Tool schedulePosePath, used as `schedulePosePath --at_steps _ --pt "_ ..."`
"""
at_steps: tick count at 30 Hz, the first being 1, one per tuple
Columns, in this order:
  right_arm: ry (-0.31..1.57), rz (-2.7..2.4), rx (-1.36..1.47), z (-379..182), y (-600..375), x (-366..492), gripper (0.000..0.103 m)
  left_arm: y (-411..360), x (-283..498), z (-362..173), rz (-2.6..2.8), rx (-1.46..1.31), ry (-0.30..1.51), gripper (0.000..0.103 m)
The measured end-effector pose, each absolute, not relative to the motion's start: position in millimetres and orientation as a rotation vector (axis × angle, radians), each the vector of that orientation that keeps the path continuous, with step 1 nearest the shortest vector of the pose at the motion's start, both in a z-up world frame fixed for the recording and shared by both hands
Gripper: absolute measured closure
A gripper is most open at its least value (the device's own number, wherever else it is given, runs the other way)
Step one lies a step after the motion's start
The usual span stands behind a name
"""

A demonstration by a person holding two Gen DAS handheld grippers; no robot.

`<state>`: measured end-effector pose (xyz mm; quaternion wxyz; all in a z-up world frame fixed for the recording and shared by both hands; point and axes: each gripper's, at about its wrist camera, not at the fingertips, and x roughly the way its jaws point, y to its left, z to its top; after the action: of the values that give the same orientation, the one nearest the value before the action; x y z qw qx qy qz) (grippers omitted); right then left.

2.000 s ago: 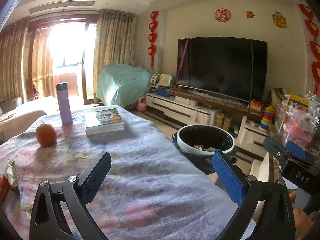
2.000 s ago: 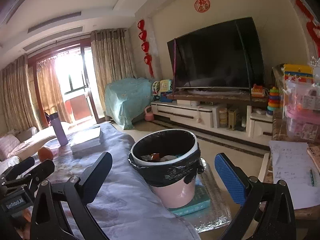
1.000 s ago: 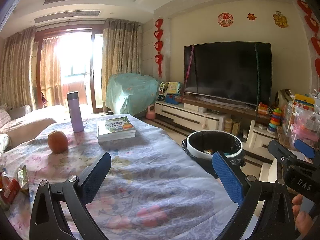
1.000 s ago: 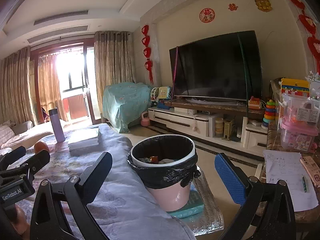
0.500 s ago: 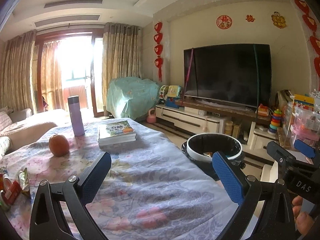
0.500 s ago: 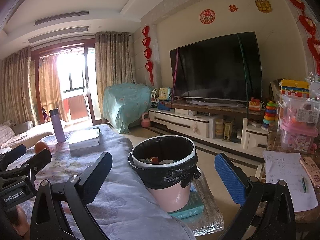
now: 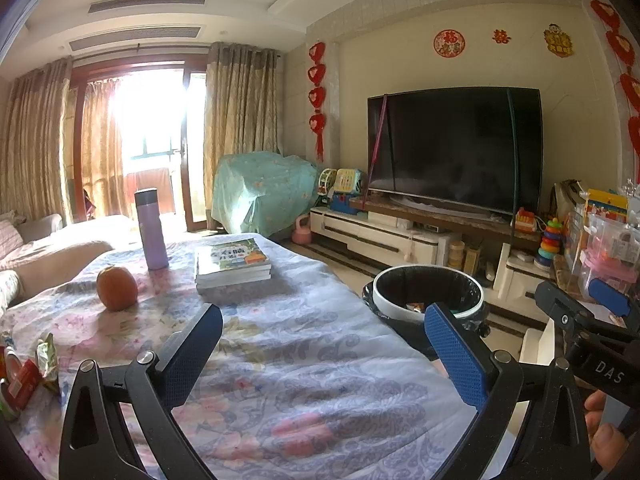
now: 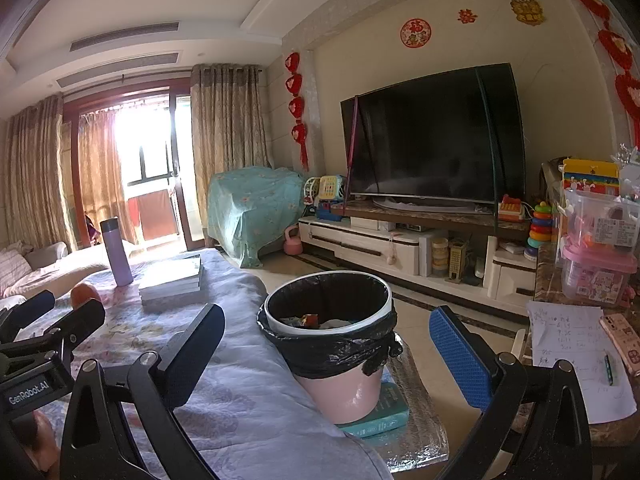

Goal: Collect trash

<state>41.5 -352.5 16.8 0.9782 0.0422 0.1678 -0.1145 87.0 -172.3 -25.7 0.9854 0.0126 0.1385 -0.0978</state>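
Note:
A pink trash bin [image 8: 340, 376] with a black liner stands on a teal book off the table's right edge; wrappers lie inside it. It also shows in the left wrist view [image 7: 428, 296]. Snack wrappers [image 7: 28, 372] lie on the flowered tablecloth at the far left. My left gripper [image 7: 320, 344] is open and empty, above the cloth. My right gripper [image 8: 326, 344] is open and empty, in front of the bin. Each gripper shows at the edge of the other's view.
An orange [image 7: 117, 282], a purple flask [image 7: 150, 229] and a stack of books [image 7: 232, 261] sit on the table's far half. A TV stand [image 8: 400, 240] with toys lines the back wall. A side table with papers [image 8: 568, 344] and plastic boxes is at the right.
Both views have drawn back and tilted up slightly, so more of the table and the wrappers at the left show. Both grippers stay open and empty.

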Motion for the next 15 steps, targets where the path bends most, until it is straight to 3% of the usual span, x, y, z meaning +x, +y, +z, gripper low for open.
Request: schedulePosePath --at_steps 15 --pt "0.337 -0.225 0.089 18.6 -348.6 41.5 0.0 -172.2 88.5 -26.6 -0.198 0.026 0.283 0.001"
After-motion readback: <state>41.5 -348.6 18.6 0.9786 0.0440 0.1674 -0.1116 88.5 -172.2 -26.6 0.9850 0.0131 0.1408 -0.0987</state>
